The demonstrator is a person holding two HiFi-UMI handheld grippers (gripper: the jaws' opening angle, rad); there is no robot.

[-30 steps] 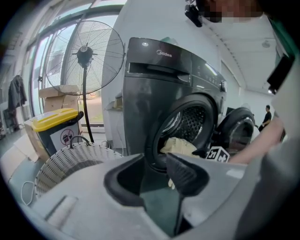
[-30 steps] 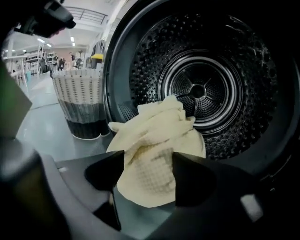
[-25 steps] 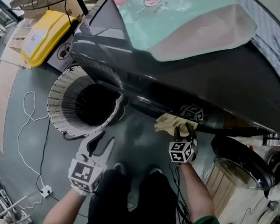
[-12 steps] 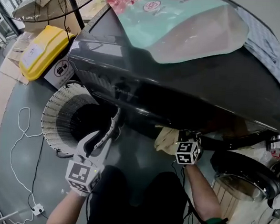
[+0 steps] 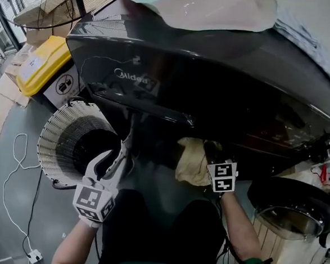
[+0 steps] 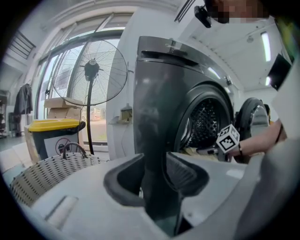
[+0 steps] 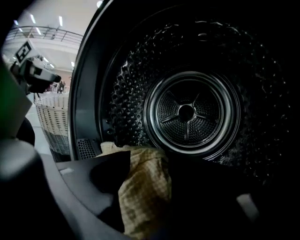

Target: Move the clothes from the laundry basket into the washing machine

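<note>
Pale yellow checked cloth (image 7: 143,187), crumpled, is hanging btwn R gripper's (image 7: 152,171) jaws at the drum (image 7: 187,112) lip. Its long axis is running up-down, top end leaning into the drum. The jaws have just been opening and are standing apart, cloth slack btwn them. L gripper (image 6: 154,176) is hovering, jaws apart and empty, w/ basket (image 6: 51,173) to its left.

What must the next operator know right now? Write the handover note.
Left gripper: open, empty, by the laundry basket.
Right gripper: at the washing machine door opening. Its jaws have just been opening, and the yellow checked cloth lies loose between them.
Done: cloth brought to the mouth of the drum, with part hanging outside.
Left: push it fully in, then check the basket, whose inside is too dark to read.
</note>
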